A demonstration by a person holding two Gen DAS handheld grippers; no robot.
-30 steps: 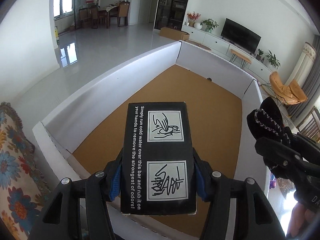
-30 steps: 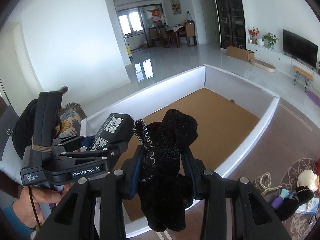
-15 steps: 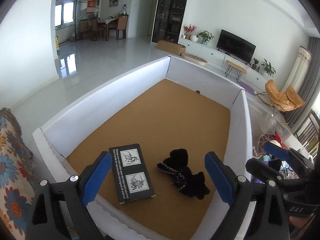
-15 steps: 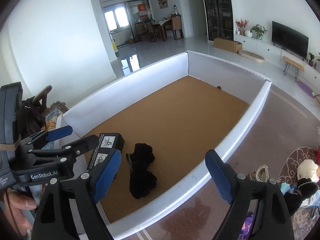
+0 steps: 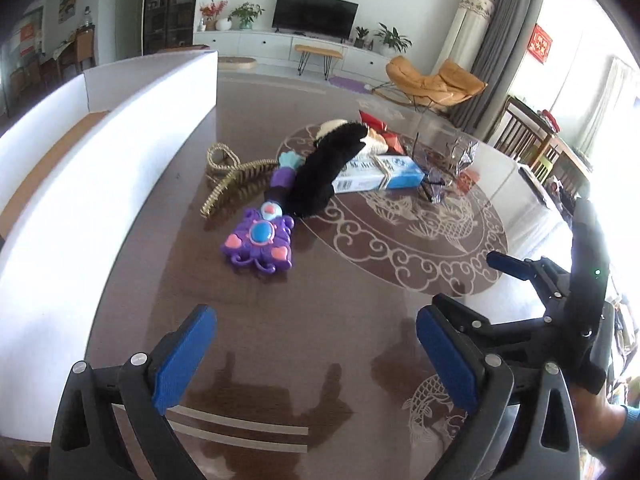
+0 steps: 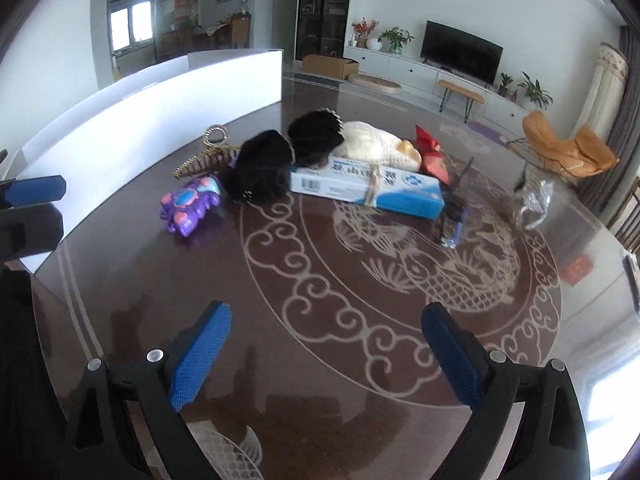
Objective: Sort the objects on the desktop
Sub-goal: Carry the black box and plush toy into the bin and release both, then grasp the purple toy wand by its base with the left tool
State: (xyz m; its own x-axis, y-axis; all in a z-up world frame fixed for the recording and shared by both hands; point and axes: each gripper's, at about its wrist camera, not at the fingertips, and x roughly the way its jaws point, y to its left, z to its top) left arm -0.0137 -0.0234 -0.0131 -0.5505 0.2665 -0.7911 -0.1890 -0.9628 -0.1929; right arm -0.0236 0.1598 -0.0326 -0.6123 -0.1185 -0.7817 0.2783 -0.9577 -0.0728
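Observation:
My left gripper (image 5: 316,344) hangs over the dark patterned table (image 5: 360,304), its jaws opening with nothing between them. My right gripper (image 6: 326,340) is likewise opening and holds nothing. Ahead lies a pile: a purple toy (image 5: 260,246) (image 6: 190,204), a black fuzzy glove (image 5: 324,172) (image 6: 262,168), a gold hair claw (image 5: 232,176) (image 6: 208,152) and a blue-and-white box (image 5: 376,174) (image 6: 368,188). A white knitted piece (image 6: 376,148) and a red packet (image 6: 430,156) lie behind the box. Both grippers stand well short of the pile.
The white-walled sorting box (image 5: 100,168) (image 6: 160,108) runs along the table's left side. Dark glasses (image 6: 454,216) and a crumpled clear wrapper (image 6: 534,200) lie right of the pile. A hand holds the right gripper at the left wrist view's right edge.
The left gripper let go of the black printed box and the right let go of a black glove inside the sorting box. Both opened wide and swung right to the table's pile.

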